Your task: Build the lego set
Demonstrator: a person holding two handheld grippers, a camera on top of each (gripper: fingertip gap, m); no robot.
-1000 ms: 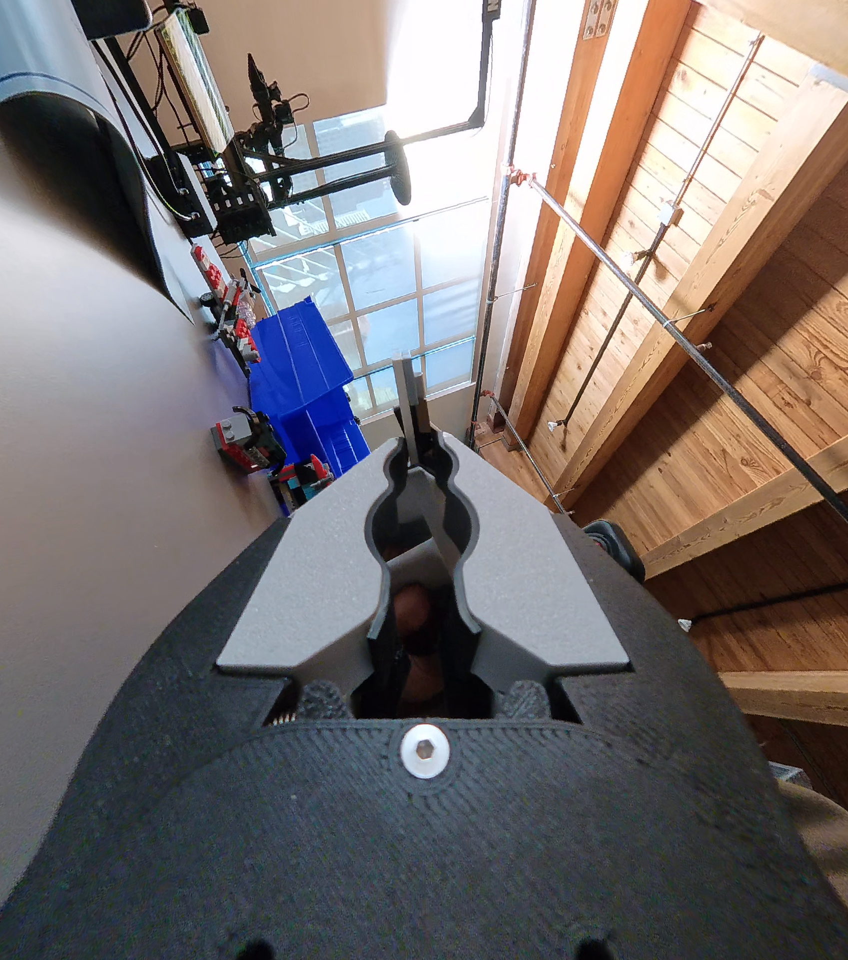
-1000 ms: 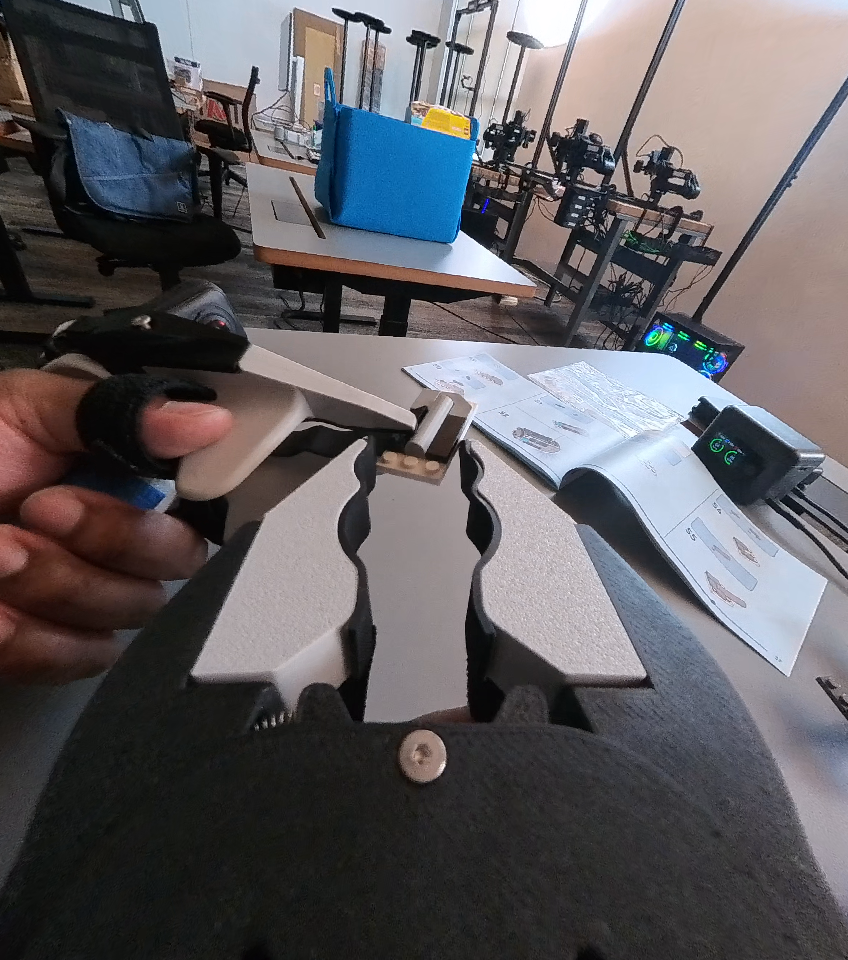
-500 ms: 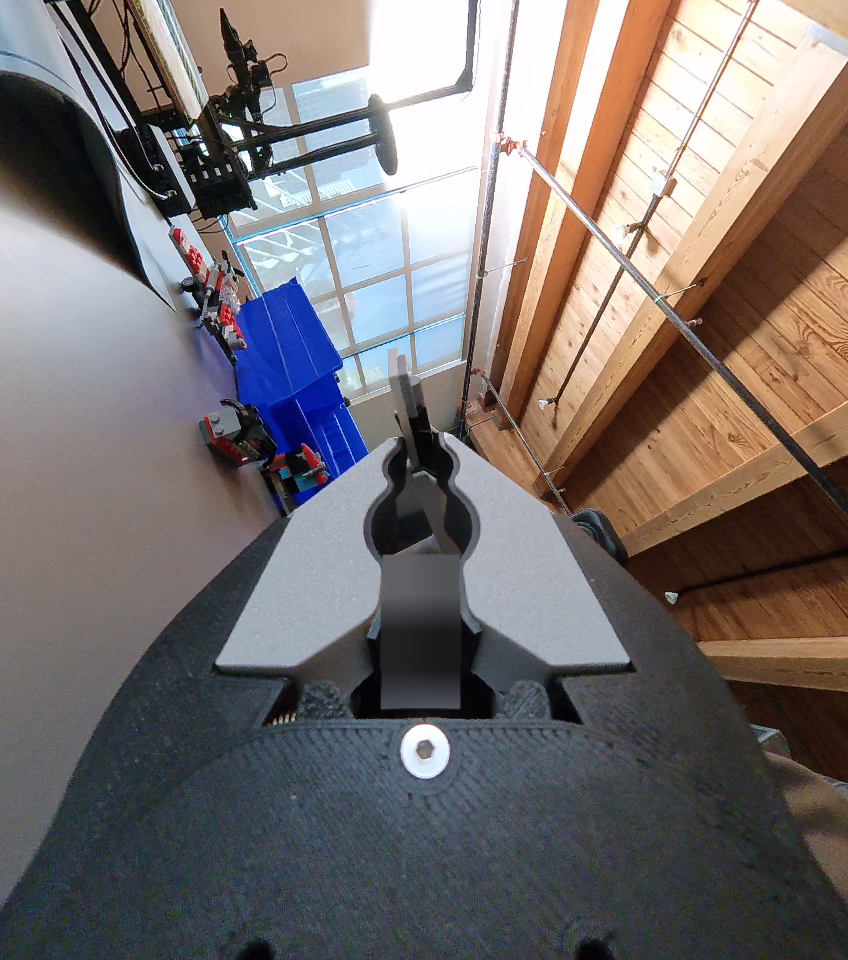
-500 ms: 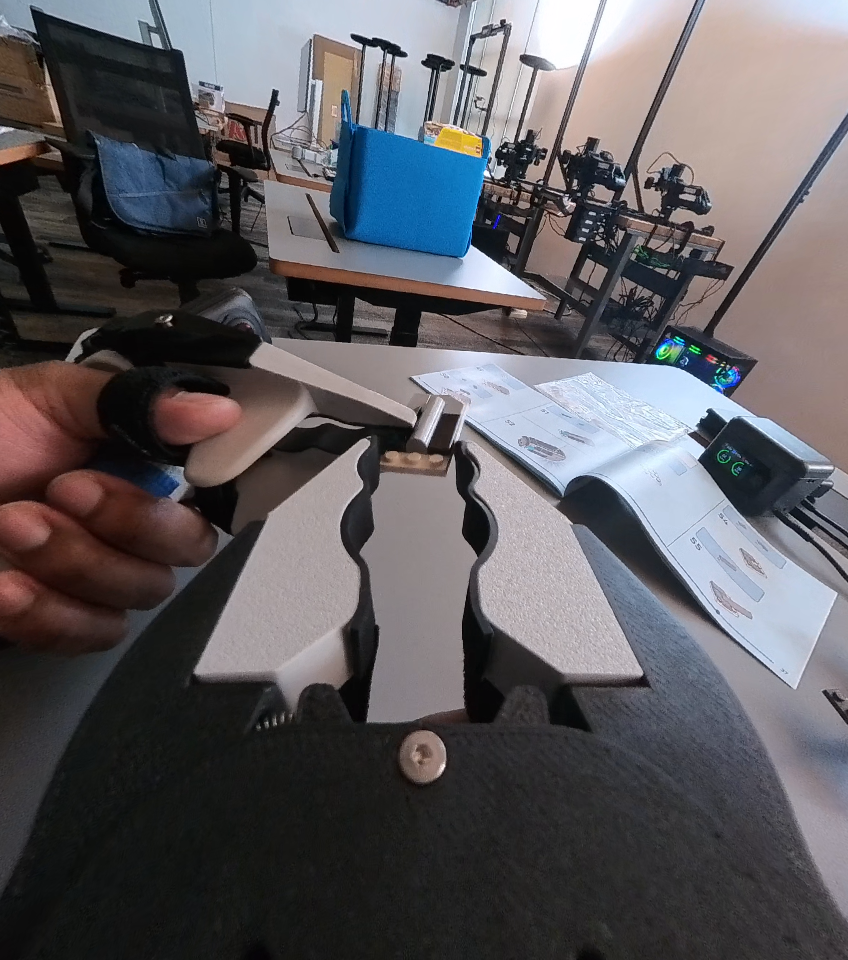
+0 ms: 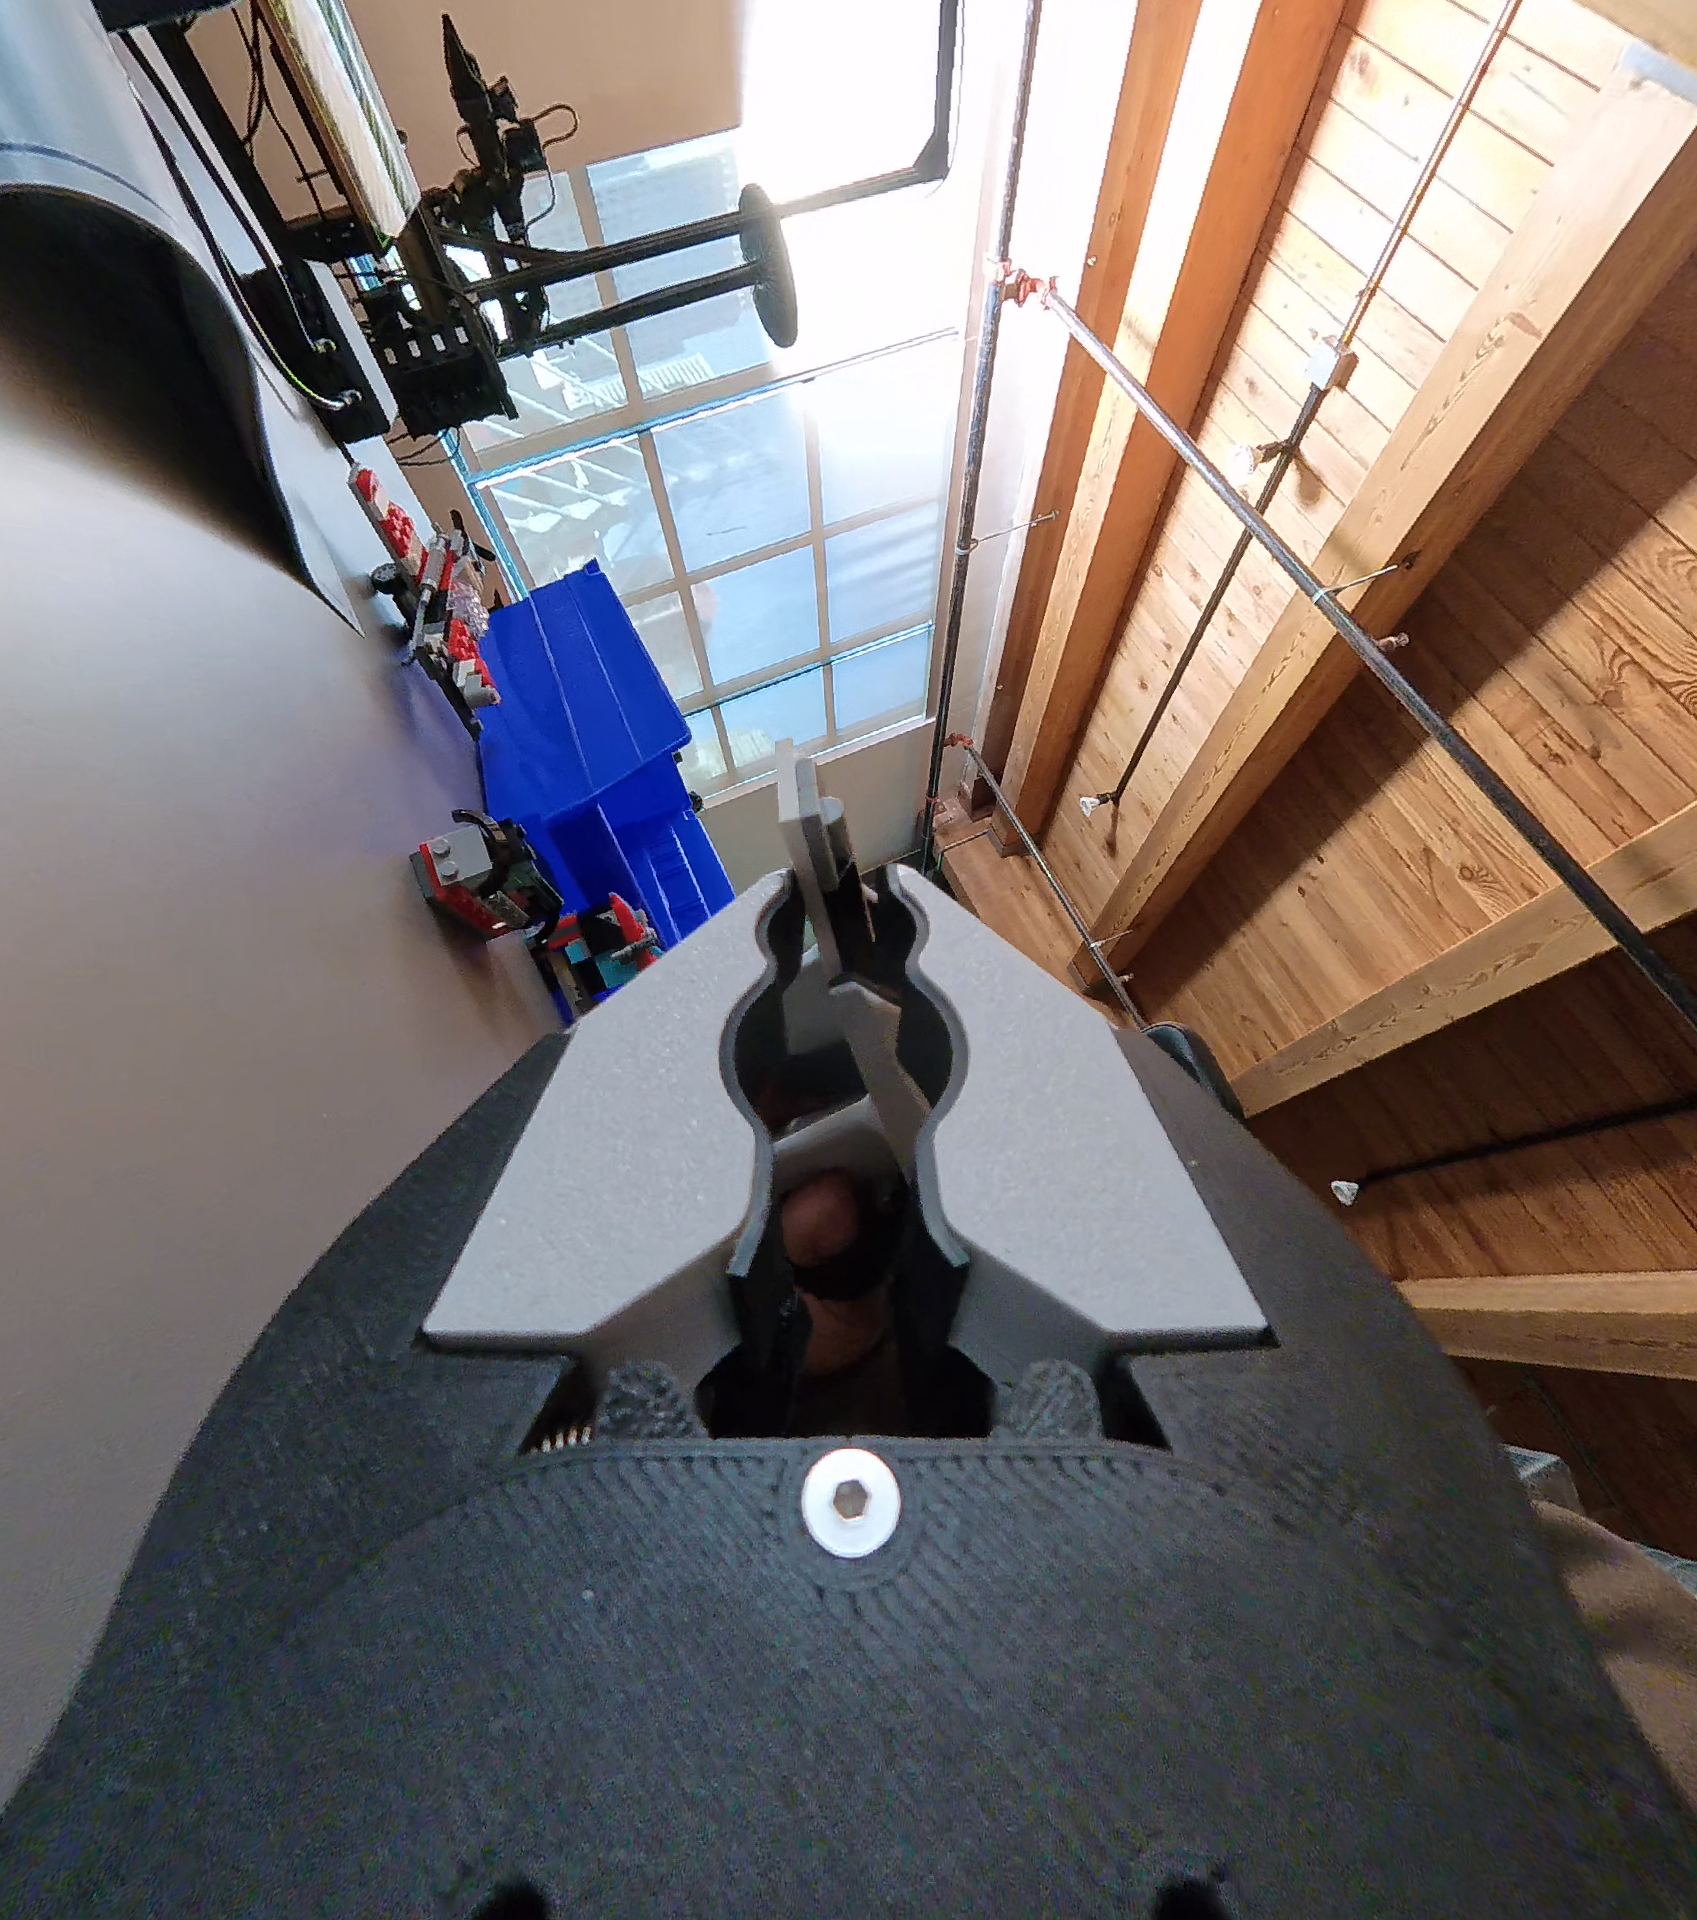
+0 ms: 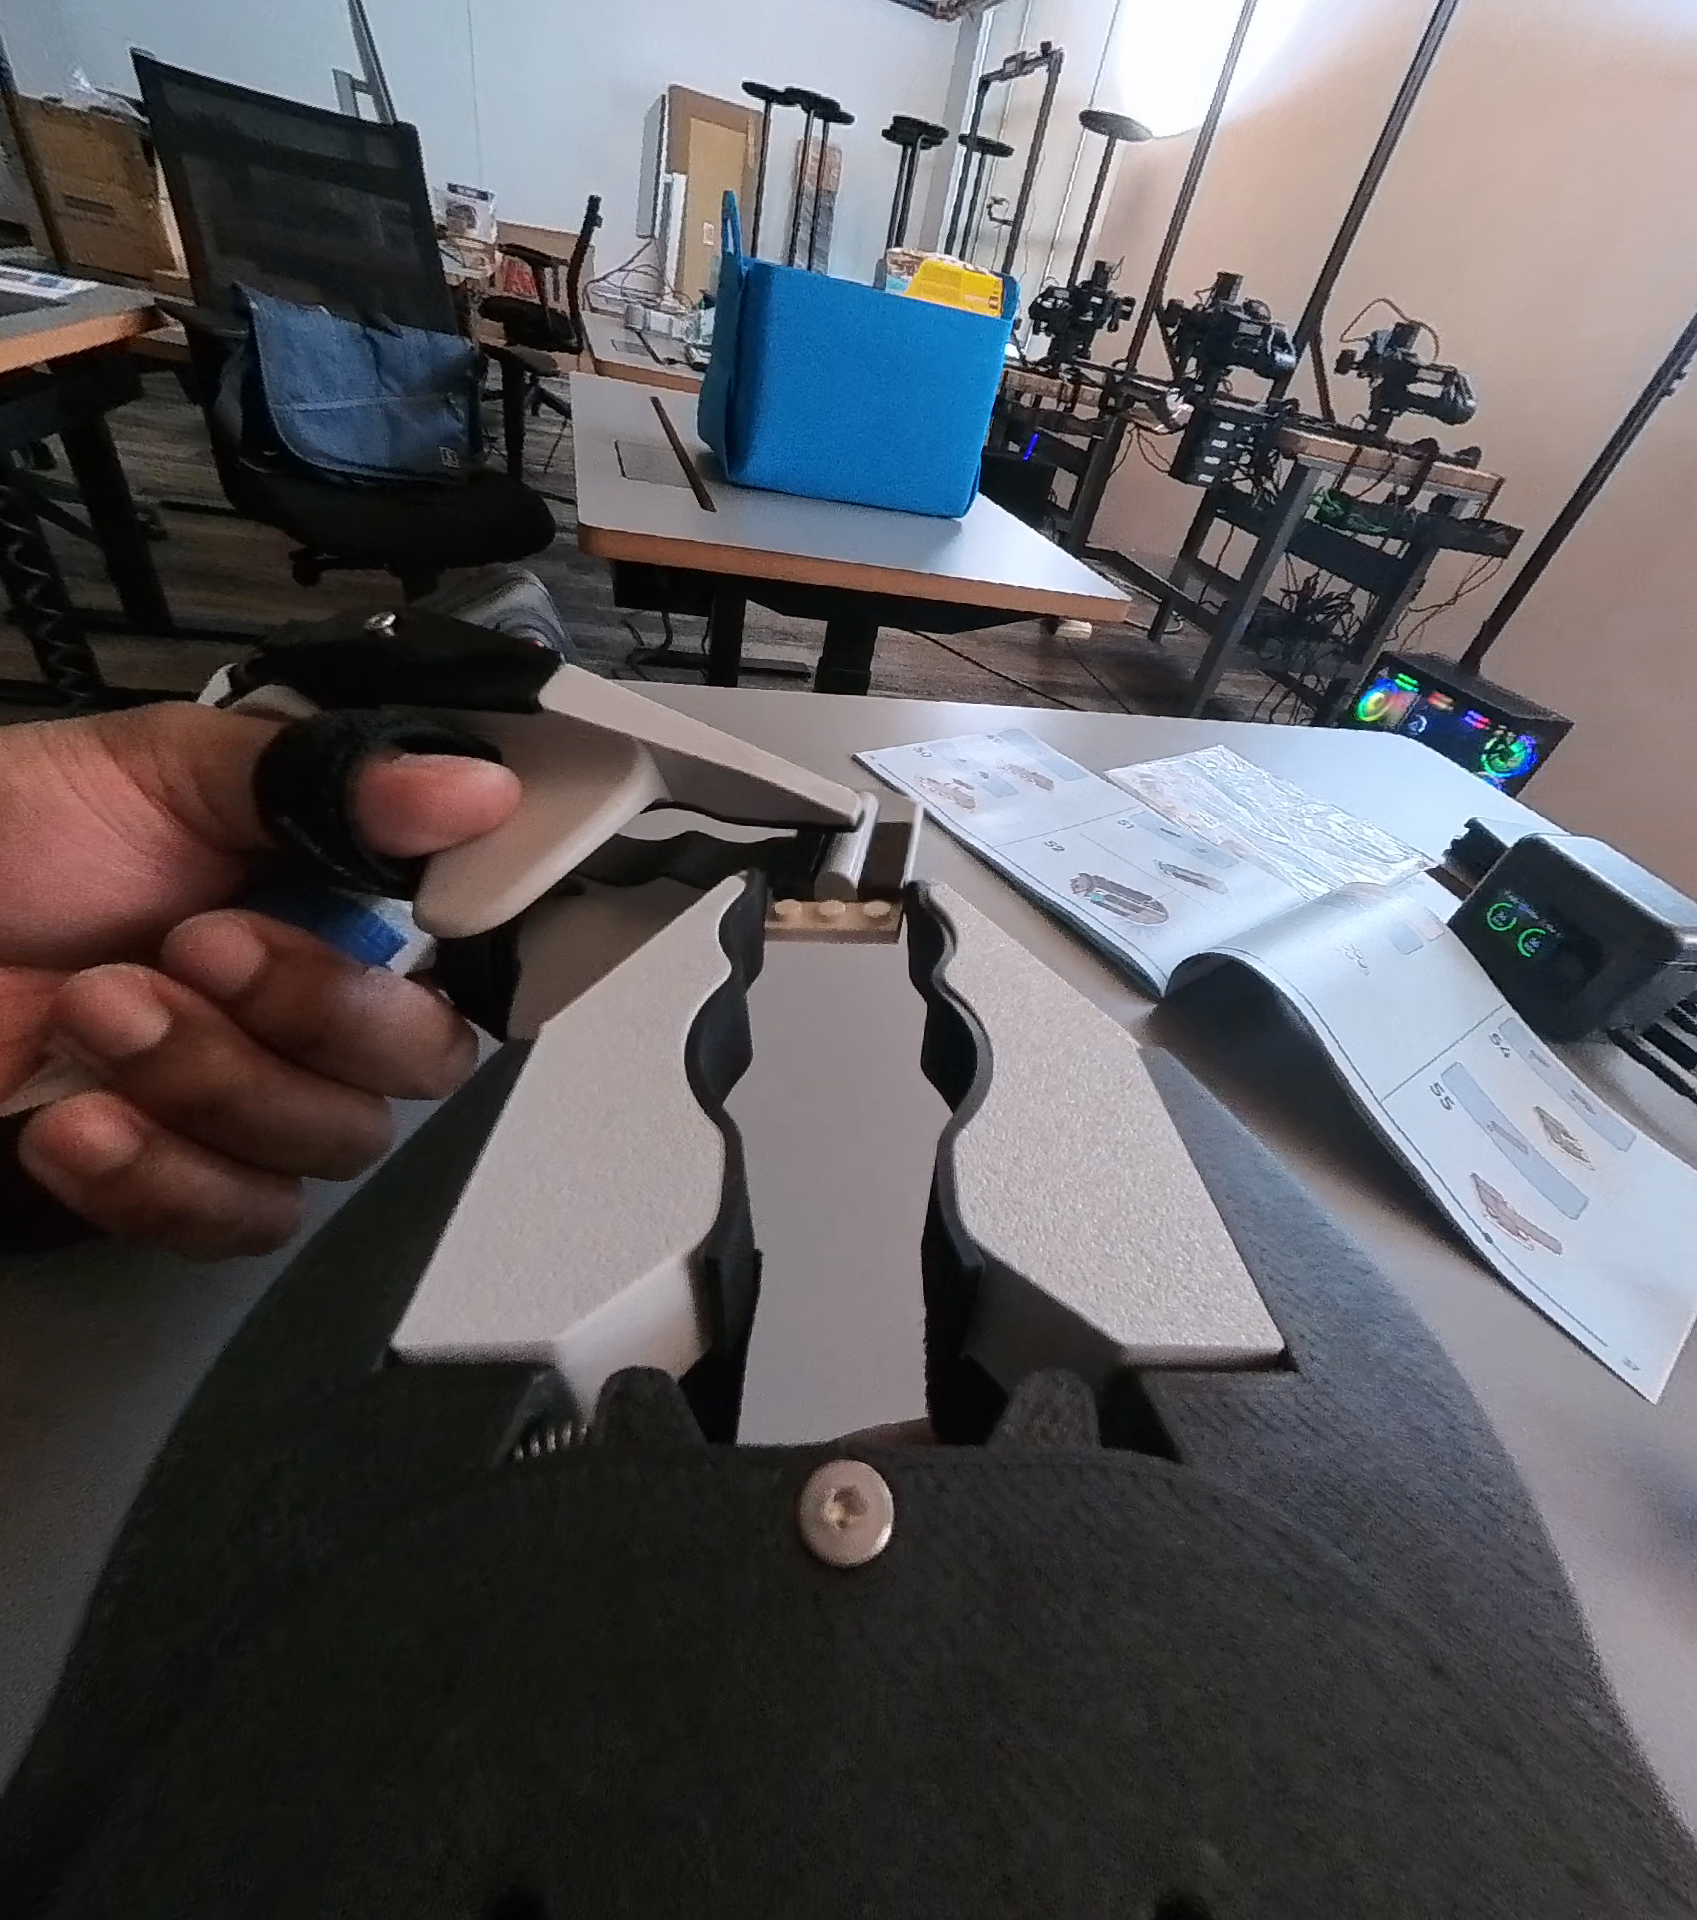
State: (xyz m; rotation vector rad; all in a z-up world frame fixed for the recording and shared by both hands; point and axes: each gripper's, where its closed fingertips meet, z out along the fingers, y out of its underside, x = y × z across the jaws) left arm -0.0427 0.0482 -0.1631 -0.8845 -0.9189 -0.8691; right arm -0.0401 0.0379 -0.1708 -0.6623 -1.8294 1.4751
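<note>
While the earlier frames showed the grey piece (image 6: 849, 847) gripped tight, we now see the left gripper (image 6: 849, 821) slightly wider around it, and the right gripper (image 6: 831, 920) a little narrower on the tan plate (image 6: 833, 920). Our right view has also tipped down, so the blue box (image 6: 854, 405) sits higher in the frame.

Centre frame in the right view, the tan plate spans the right gripper's tips, studs up, both black pads pressing its ends. Coming in from the left, held by a hand (image 6: 148, 935), the left gripper points across; its tips meet the grey piece, which stands upright just above the plate's far edge, touching or nearly so. Whether the left pads still press the piece, we cannot tell.

In the left view the piece (image 5: 813, 842) pokes up past the tips at centre. A booklet (image 6: 1343, 966) lies on the table (image 6: 1187, 727) at right, with a black device (image 6: 1592, 935) beyond it.
</note>
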